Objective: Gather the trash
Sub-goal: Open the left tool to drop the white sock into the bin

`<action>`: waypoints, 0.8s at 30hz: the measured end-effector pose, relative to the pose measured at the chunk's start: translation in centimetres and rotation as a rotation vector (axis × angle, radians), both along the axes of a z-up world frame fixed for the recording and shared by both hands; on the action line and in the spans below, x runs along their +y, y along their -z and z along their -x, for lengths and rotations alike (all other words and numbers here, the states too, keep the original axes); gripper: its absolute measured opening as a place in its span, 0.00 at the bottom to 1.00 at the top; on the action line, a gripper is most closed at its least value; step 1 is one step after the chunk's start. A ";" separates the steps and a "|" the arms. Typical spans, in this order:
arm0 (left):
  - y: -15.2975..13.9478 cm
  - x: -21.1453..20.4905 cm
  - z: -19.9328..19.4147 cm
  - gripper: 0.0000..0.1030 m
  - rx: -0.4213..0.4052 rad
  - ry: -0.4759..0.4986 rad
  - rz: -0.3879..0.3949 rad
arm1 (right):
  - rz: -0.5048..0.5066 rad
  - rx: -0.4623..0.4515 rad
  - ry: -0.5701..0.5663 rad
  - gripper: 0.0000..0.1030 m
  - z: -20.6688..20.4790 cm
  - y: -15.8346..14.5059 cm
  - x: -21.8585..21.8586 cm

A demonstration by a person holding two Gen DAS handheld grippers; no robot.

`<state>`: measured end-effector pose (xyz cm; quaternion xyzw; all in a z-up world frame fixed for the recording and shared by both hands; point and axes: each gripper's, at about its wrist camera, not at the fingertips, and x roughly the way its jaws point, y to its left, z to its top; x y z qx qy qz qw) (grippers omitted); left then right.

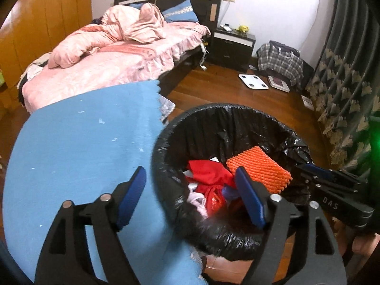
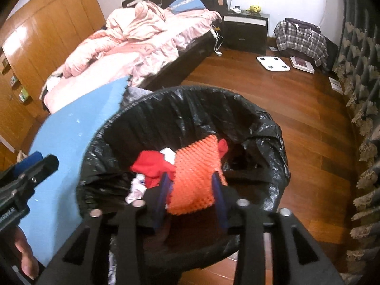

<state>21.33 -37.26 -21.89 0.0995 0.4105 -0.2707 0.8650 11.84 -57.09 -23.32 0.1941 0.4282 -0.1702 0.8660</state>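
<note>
1. Right gripper point(image 2: 192, 197) sat over the mouth of the bin point(image 2: 147, 102), which was lined with a black bag. Its blue fingers point(image 2: 219, 199) flanked an orange foam net point(image 2: 197, 173). They appeared to pinch the near end of it, though contact was partly hidden by the piece itself.
2. The orange foam net was inside the rim, lying tilted on top of red wrapping point(image 2: 152, 166) and white scraps point(image 2: 136, 188) already in the bin. From the left wrist view the same orange foam net point(image 1: 258, 168) sat against the far-right side of the load.
3. Left gripper point(image 1: 190, 197) was spread wide and held nothing. One finger point(image 1: 131, 198) hung over a blue cloth point(image 1: 78, 154) beside the bin, the other over the rim point(image 1: 166, 133).
4. Judged step: the drop-off. The piece was at the bin, not yet let go.
5. Next move, as a guess: part the right fingers so the net falls free, then lift straight up without snagging the loose bag liner.
6. Bed point(image 1: 99, 71) and wooden floor point(image 2: 296, 118) lay beyond; no further loose trash could be made out there.
</note>
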 end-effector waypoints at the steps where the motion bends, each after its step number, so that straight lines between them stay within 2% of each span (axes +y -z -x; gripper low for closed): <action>1: -0.5 0.4 0.3 0.78 -0.009 -0.005 -0.011 | 0.000 -0.008 0.006 0.46 0.3 -0.6 0.6; 8: -4.3 4.2 2.6 0.86 -0.070 -0.037 -0.038 | 0.007 -0.061 0.007 0.74 1.8 -4.6 4.6; 13: -7.7 8.1 4.3 0.88 -0.123 -0.073 -0.013 | 0.010 -0.128 0.026 0.87 3.3 -7.9 7.2; 17: -10.0 10.9 5.5 0.88 -0.153 -0.104 0.001 | 0.027 -0.182 0.009 0.90 4.3 -10.8 10.1; 24: -13.3 15.8 8.0 0.89 -0.182 -0.147 0.038 | 0.068 -0.236 -0.032 0.91 6.0 -14.4 14.8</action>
